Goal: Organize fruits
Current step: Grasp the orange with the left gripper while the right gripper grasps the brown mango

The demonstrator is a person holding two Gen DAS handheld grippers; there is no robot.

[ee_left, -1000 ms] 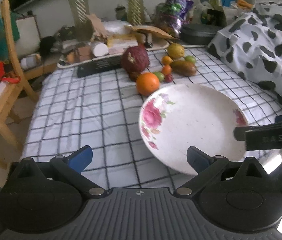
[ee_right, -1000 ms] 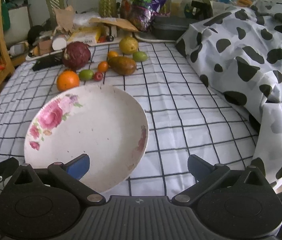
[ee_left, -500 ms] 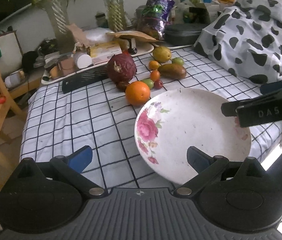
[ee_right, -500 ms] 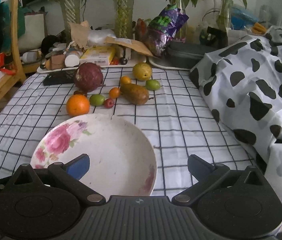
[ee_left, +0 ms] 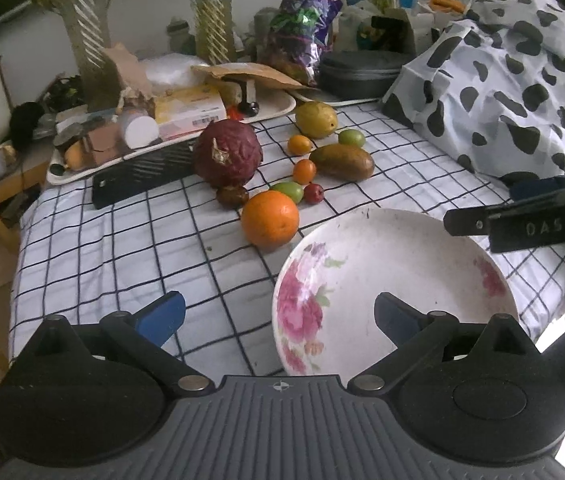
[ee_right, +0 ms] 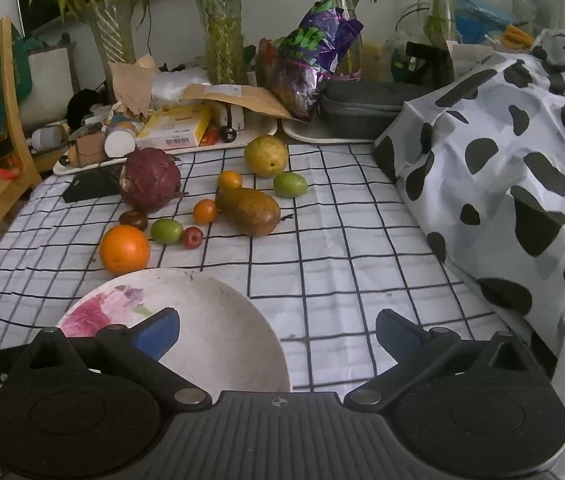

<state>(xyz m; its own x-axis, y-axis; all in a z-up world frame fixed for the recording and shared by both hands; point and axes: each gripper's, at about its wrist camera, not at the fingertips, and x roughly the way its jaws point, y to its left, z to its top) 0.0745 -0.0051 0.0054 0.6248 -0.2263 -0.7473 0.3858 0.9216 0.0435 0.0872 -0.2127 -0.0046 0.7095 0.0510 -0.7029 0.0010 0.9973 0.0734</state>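
A white plate with pink flowers point(ee_left: 398, 264) point(ee_right: 218, 320) lies empty on the checked cloth near the front edge. Behind it lie several fruits: an orange point(ee_left: 269, 219) point(ee_right: 124, 249), a big dark red fruit point(ee_left: 227, 153) point(ee_right: 149, 180), a brown mango point(ee_left: 341, 161) point(ee_right: 248, 211), a yellow-green fruit point(ee_left: 316, 120) point(ee_right: 265, 156), small green, orange and red ones. My left gripper point(ee_left: 280, 316) is open, low at the plate's left rim. My right gripper point(ee_right: 276, 330) is open over the plate's right edge; it also shows in the left wrist view point(ee_left: 522, 220).
A cow-print cloth point(ee_right: 514, 168) is heaped on the right. A cluttered tray point(ee_left: 170, 120), a black bar point(ee_left: 142, 176), plant vases point(ee_right: 222, 28), a purple bag point(ee_right: 314, 56) and a dark case point(ee_right: 362, 108) line the back. A wooden chair point(ee_right: 6, 128) stands at left.
Both grippers have pulled back and tilted up, so the fruits and plate sit nearer the lower part of each view. Both stay open and empty. Nothing on the cloth has moved.
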